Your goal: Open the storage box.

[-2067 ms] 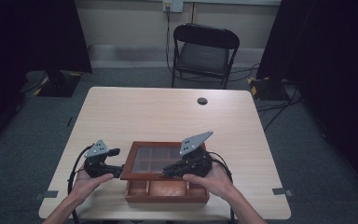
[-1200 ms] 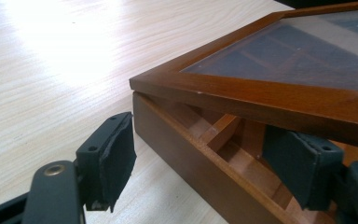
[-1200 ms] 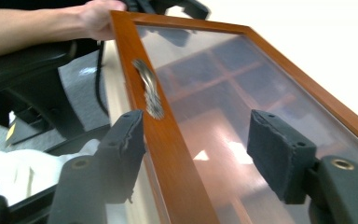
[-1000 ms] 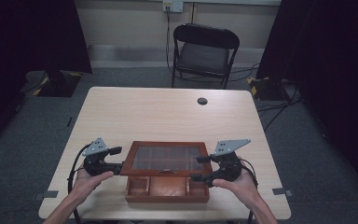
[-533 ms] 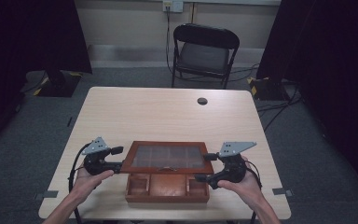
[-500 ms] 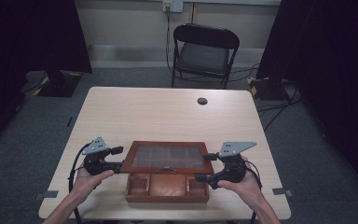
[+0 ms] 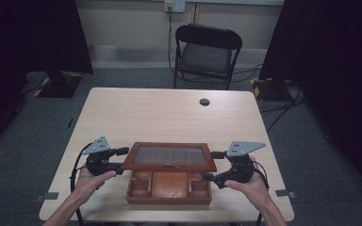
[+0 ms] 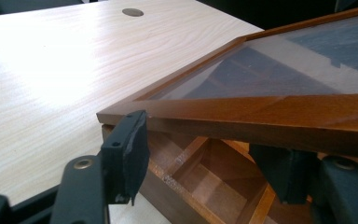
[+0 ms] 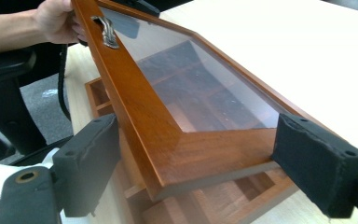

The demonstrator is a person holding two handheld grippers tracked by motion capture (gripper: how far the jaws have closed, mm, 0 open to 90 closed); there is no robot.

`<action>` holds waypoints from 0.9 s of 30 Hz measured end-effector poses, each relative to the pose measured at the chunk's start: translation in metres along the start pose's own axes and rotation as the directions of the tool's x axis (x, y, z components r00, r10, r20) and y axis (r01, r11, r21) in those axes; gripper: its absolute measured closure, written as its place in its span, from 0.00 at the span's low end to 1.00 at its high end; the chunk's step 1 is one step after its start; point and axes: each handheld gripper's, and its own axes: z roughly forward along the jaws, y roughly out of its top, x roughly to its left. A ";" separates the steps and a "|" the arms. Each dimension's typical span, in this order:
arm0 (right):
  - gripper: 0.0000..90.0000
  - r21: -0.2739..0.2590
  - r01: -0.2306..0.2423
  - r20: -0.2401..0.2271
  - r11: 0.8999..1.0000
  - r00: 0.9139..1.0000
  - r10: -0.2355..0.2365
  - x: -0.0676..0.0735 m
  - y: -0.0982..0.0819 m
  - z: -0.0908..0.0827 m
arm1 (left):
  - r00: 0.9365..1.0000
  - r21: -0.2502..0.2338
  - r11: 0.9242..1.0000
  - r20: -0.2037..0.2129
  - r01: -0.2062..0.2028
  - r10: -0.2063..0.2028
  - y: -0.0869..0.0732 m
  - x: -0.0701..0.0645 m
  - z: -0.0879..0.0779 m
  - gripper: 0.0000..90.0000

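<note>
Item: one wooden box (image 7: 168, 187), reddish-brown, rectangular, at the near middle of the desk (image 7: 160, 115). Its interior is divided into compartments. The glass-paned lid (image 7: 169, 157), framed in the same wood with a small metal clasp (image 9: 106, 31) on its front rail, stands partly raised above the base.

Left hand-held gripper (image 7: 118, 160): one, at the lid's left edge, jaws apart; one pad sits beside the lid's corner and the other below the frame, with no clear clamping. Right hand-held gripper (image 7: 212, 175): one, at the lid's right end, jaws apart, straddling the lid's corner without evident contact.

Hands: two, one on each gripper.

Surface: pale wood-grain desk with one round dark cable port (image 7: 204, 101) near the far edge.

Room: grey carpet, dark curtains at both sides, one black folding chair (image 7: 206, 52) beyond the desk, a wall socket above it.
</note>
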 end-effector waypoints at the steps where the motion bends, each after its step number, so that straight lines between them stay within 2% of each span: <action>1: 0.16 0.000 0.000 0.000 1.000 1.000 0.000 0.000 0.000 0.000 | 1.000 0.000 1.000 0.000 0.000 0.000 0.000 0.000 0.000 0.42; 3: 0.16 0.011 -0.004 0.008 1.000 1.000 0.004 -0.003 0.001 -0.002 | 1.000 -0.016 1.000 0.010 0.016 -0.015 0.002 0.002 -0.001 0.42; 12: 0.17 0.016 -0.006 0.027 1.000 1.000 0.006 -0.008 0.000 -0.001 | 1.000 -0.019 1.000 0.006 0.005 -0.005 0.006 0.002 0.000 0.40; 14: 0.18 0.014 -0.004 0.040 1.000 0.999 0.003 -0.011 0.002 0.003 | 1.000 -0.018 1.000 0.003 0.009 -0.009 0.007 0.002 0.001 0.40; 17: 0.24 -0.008 -0.008 0.044 1.000 0.999 0.008 -0.015 0.004 0.007 | 1.000 -0.014 1.000 -0.003 -0.010 0.010 0.011 0.002 0.001 0.42; 21: 0.31 -0.021 -0.013 0.034 1.000 0.999 0.013 -0.020 0.009 0.009 | 1.000 -0.029 1.000 -0.006 -0.005 0.005 0.014 0.003 0.001 0.44; 25: 0.29 -0.023 -0.019 0.026 1.000 0.999 0.019 -0.022 0.011 0.012 | 1.000 -0.027 1.000 -0.011 -0.008 0.008 0.016 0.003 0.001 0.44; 26: 0.33 -0.026 -0.011 0.030 1.000 0.999 0.012 -0.022 0.013 0.014 | 1.000 -0.032 0.999 -0.019 0.000 0.000 0.018 0.005 0.002 0.43; 27: 0.33 -0.028 -0.010 0.029 1.000 1.000 0.010 -0.023 0.014 0.015 | 1.000 -0.032 0.999 -0.019 0.000 0.000 0.018 0.005 0.002 0.41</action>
